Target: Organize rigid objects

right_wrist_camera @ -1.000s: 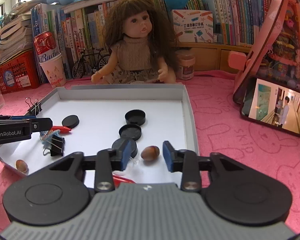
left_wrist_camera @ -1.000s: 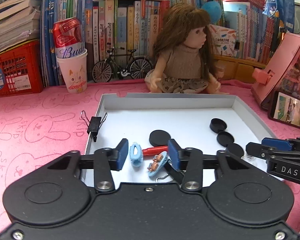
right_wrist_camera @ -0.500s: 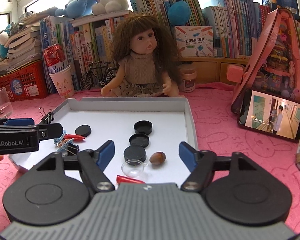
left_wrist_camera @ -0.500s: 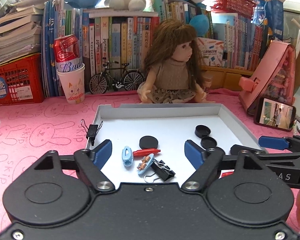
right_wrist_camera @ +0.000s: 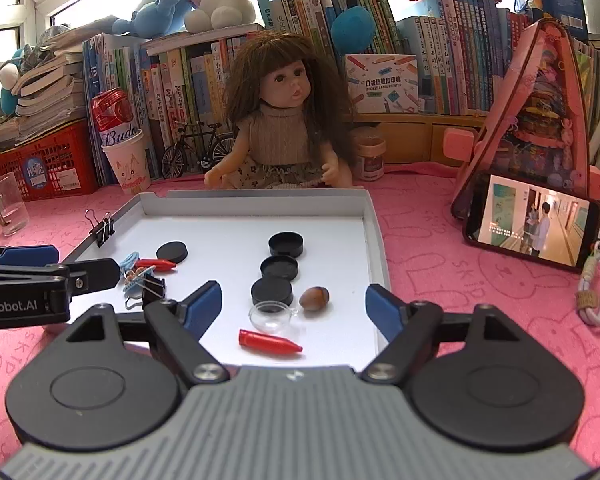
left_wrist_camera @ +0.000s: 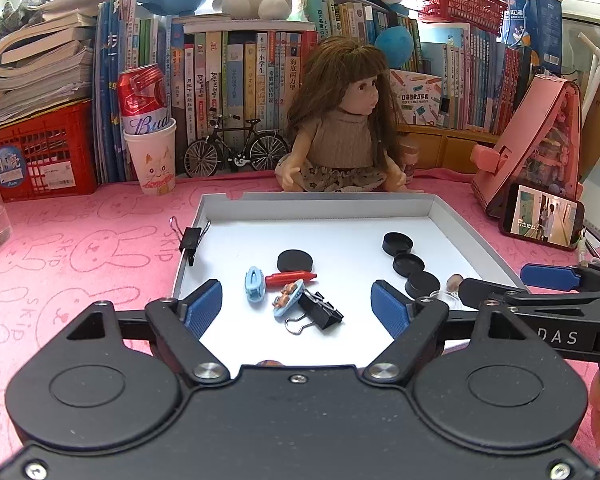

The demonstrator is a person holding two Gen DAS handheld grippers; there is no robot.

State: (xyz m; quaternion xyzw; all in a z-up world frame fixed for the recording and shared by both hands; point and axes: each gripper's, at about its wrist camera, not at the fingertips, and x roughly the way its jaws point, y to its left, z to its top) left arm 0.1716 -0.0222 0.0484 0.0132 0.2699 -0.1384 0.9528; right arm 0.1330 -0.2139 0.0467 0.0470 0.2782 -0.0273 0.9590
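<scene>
A white tray [left_wrist_camera: 320, 204] holds small items. In the left wrist view a blue hair clip [left_wrist_camera: 255, 283], a red pointed piece [left_wrist_camera: 290, 278], a beaded clip [left_wrist_camera: 286, 300] and a black binder clip [left_wrist_camera: 320, 312] lie on it. My left gripper [left_wrist_camera: 296, 306] hovers over them, its jaws opening and its pads touching nothing. In the right wrist view an acorn [right_wrist_camera: 314, 298], a clear lid [right_wrist_camera: 271, 316], a red pointed piece [right_wrist_camera: 268, 342] and three black caps [right_wrist_camera: 286, 243] lie in front of my right gripper [right_wrist_camera: 293, 306]. Its jaws are opening too, with nothing gripped.
Another binder clip [left_wrist_camera: 190, 238] is clamped on the tray's left rim. A doll [left_wrist_camera: 340, 136] sits behind the tray, with a cup holding a can [left_wrist_camera: 148, 152] to its left. A phone [right_wrist_camera: 532, 226] leans on a pink case at the right. Books line the back.
Both grippers' jaws have spread from narrow to wide. Both grippers have drawn back and slightly up from the tray, so more of the shelf shows. The items lie where they were.
</scene>
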